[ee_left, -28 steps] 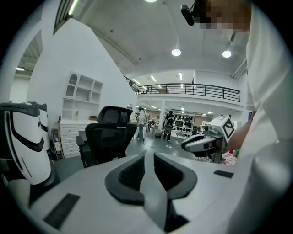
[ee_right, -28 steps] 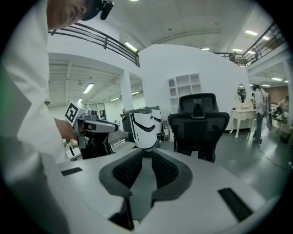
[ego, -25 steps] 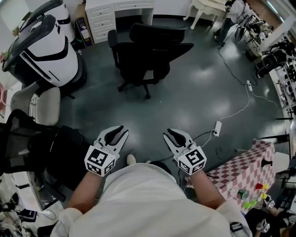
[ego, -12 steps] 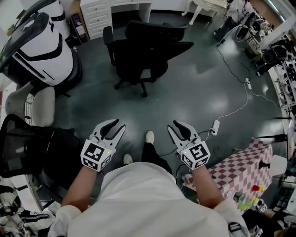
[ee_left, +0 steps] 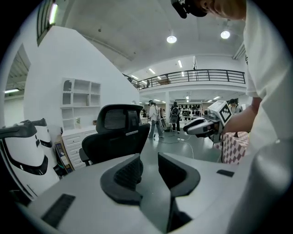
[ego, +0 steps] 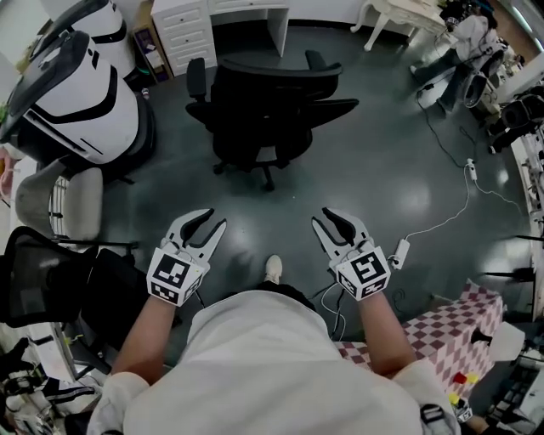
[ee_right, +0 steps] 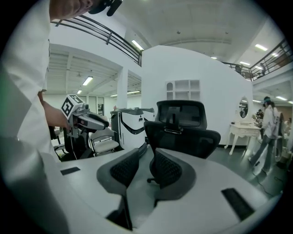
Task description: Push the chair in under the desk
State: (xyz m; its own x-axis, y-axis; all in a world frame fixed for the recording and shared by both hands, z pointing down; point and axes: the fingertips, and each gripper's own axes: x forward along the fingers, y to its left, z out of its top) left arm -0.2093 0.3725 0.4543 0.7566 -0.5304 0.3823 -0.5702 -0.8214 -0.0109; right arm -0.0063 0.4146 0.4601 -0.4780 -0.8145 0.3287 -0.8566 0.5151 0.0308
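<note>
- The black office chair (ego: pixel 268 106) stands on the dark floor (ego: pixel 382 170) just in front of the white desk (ego: pixel 276 25). Its backrest faces the person, and its seat is not under the desk.
- The left hand-held gripper (ego: pixel 214 218) points towards the chair, well apart from it. Its jaws have just been opening and stand apart with nothing between them.
- The right hand-held gripper (ego: pixel 320 217) is the same: jaws just opened, empty, clear of the chair.
- A white drawer unit (ego: pixel 183 30) stands beside the desk.
- A checkered cloth (ego: pixel 442 319) lies at the person's right.
</note>
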